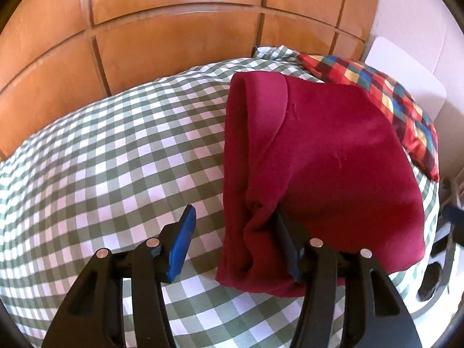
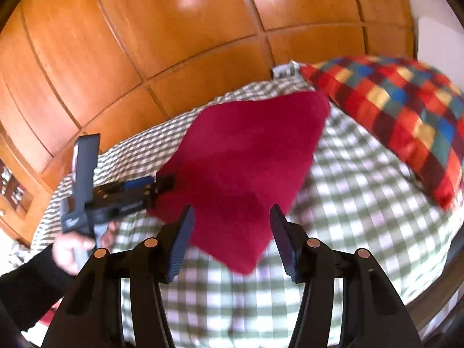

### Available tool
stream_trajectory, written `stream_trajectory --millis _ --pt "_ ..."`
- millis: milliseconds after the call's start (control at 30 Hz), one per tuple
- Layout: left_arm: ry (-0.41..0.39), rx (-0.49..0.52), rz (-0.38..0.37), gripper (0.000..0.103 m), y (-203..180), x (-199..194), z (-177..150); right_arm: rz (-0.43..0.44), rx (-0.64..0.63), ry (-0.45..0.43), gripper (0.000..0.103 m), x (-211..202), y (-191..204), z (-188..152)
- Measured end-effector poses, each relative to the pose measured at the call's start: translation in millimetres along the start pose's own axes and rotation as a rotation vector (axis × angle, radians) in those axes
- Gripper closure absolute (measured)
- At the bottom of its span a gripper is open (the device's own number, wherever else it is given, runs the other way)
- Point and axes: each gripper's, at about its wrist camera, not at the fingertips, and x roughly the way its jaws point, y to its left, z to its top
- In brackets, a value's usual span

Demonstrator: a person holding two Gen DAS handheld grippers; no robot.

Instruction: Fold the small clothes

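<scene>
A dark red fleece garment [image 1: 324,156] lies folded on the green-and-white checked bedcover [image 1: 116,150]. My left gripper [image 1: 235,243] is open; its right finger sits under or inside a fold at the garment's near left corner, and its blue left pad [image 1: 181,249] is clear of the cloth. In the right wrist view the garment [image 2: 246,168] lies ahead, with the left gripper [image 2: 162,185] at its left edge, held by a hand. My right gripper [image 2: 232,240] is open and empty, just above the garment's near corner.
A multicoloured checked pillow [image 1: 385,98] [image 2: 400,116] lies at the far right of the bed. Wooden wardrobe panels [image 1: 174,34] stand behind the bed. A white board [image 1: 406,78] leans at the right wall. The bed's right edge [image 1: 435,261] is close.
</scene>
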Motion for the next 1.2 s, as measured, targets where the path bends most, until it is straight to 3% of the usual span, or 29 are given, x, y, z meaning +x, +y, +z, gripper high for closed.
stream_trajectory --millis 167,267,800,1200 --pt "-0.005 -0.012 0.024 0.047 -2.3 -2.1 -2.2 -0.069 -0.079 0.068 0.054 48.1 15.5 -8.4" --pt "-0.002 -0.015 0.035 0.047 -3.5 -1.8 -2.5 -0.099 -0.12 0.047 0.054 62.2 16.8 -24.6" --pt "-0.015 -0.024 0.098 0.047 -12.4 -4.3 -6.3 -0.156 -0.13 -0.007 0.054 56.4 22.4 -38.9" --pt "-0.036 -0.061 0.066 0.047 -6.3 -1.4 -8.6 -0.206 -0.156 -0.027 0.054 61.0 27.6 -41.2"
